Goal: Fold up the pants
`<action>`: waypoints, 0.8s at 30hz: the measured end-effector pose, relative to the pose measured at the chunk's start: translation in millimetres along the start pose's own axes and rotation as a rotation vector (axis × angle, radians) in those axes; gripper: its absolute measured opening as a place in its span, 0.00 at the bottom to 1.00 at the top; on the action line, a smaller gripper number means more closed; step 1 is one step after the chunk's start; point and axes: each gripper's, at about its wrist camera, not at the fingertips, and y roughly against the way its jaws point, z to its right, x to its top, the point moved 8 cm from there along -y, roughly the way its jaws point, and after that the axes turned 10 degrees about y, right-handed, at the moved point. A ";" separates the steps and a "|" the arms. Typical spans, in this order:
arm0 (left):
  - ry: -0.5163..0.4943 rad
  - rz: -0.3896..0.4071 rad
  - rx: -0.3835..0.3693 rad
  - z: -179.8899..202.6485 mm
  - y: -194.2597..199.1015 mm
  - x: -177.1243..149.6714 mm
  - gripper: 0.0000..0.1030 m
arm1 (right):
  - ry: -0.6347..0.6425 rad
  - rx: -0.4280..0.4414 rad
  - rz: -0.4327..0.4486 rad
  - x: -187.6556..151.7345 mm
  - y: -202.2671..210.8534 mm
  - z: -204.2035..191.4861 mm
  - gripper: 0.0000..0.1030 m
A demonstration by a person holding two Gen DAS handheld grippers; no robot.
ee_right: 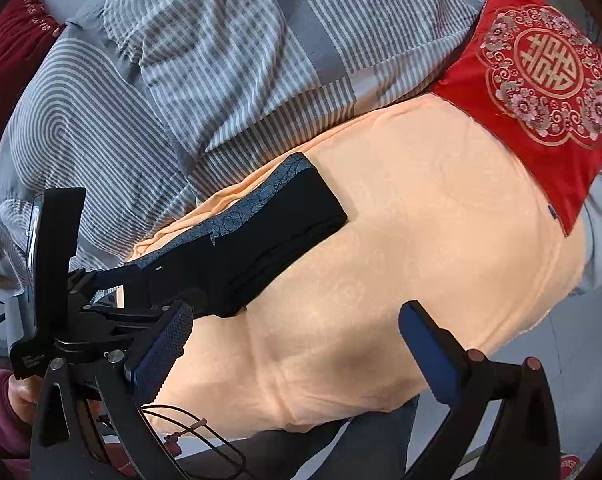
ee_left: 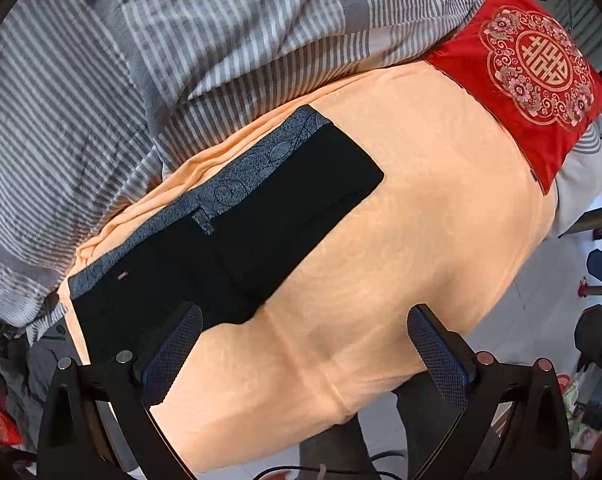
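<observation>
Black pants lie folded into a compact rectangle on the orange sheet, their patterned blue-grey waistband along the far edge. My left gripper is open and empty, hovering just off the pants' near edge, with its left finger over the black cloth. In the right wrist view the pants lie at centre left. My right gripper is open and empty above the orange sheet, to the right of the pants. The left gripper's body shows at the left, close to the pants' near left corner.
A grey striped quilt is bunched behind the pants. A red embroidered cushion lies at the far right of the sheet. The bed's edge and the floor are at the lower right. Clutter lies at the lower left.
</observation>
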 end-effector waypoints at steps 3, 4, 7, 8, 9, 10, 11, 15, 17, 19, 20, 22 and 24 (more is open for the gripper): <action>0.026 0.000 -0.022 -7.5 1.4 -10.4 1.00 | 0.008 0.001 -0.018 -5.1 -0.9 -6.8 1.00; 0.036 -0.004 -0.036 -10.3 1.9 -14.6 1.00 | 0.015 0.000 -0.026 -6.2 -1.8 -10.1 1.00; 0.078 0.015 -0.043 -22.8 5.8 -23.7 1.00 | 0.031 -0.001 -0.035 -6.0 -2.9 -18.3 1.00; 0.096 0.021 -0.041 -28.0 6.7 -25.9 1.00 | 0.037 -0.003 -0.035 -5.2 -2.4 -20.7 1.00; 0.112 0.021 -0.043 -32.6 7.0 -27.9 1.00 | 0.046 -0.007 -0.034 -3.7 -1.8 -23.4 1.00; 0.132 0.021 -0.051 -37.0 7.6 -29.9 1.00 | 0.051 -0.010 -0.035 -3.2 -1.5 -25.2 1.00; 0.151 0.025 -0.059 -41.4 8.6 -31.5 1.00 | 0.054 -0.011 -0.037 -2.7 -1.7 -27.0 1.00; 0.186 0.055 -0.067 -53.3 14.7 -33.5 1.00 | 0.065 -0.008 -0.051 -3.4 -3.4 -35.1 1.00; 0.201 0.059 -0.075 -57.3 15.3 -35.4 1.00 | 0.083 -0.013 -0.057 -3.9 -3.7 -40.6 1.00; 0.214 0.055 -0.079 -60.6 13.6 -37.5 1.00 | 0.099 -0.017 -0.060 -4.7 -3.9 -45.0 1.00; 0.221 0.050 -0.084 -61.7 12.4 -38.6 1.00 | 0.102 -0.017 -0.062 -5.1 -4.1 -46.3 1.00; 0.230 0.044 -0.091 -63.2 10.8 -40.3 1.00 | 0.103 -0.016 -0.064 -5.6 -4.5 -47.6 1.00; 0.230 0.040 -0.101 -63.2 10.5 -40.8 1.00 | 0.098 -0.015 -0.066 -6.0 -4.6 -47.2 1.00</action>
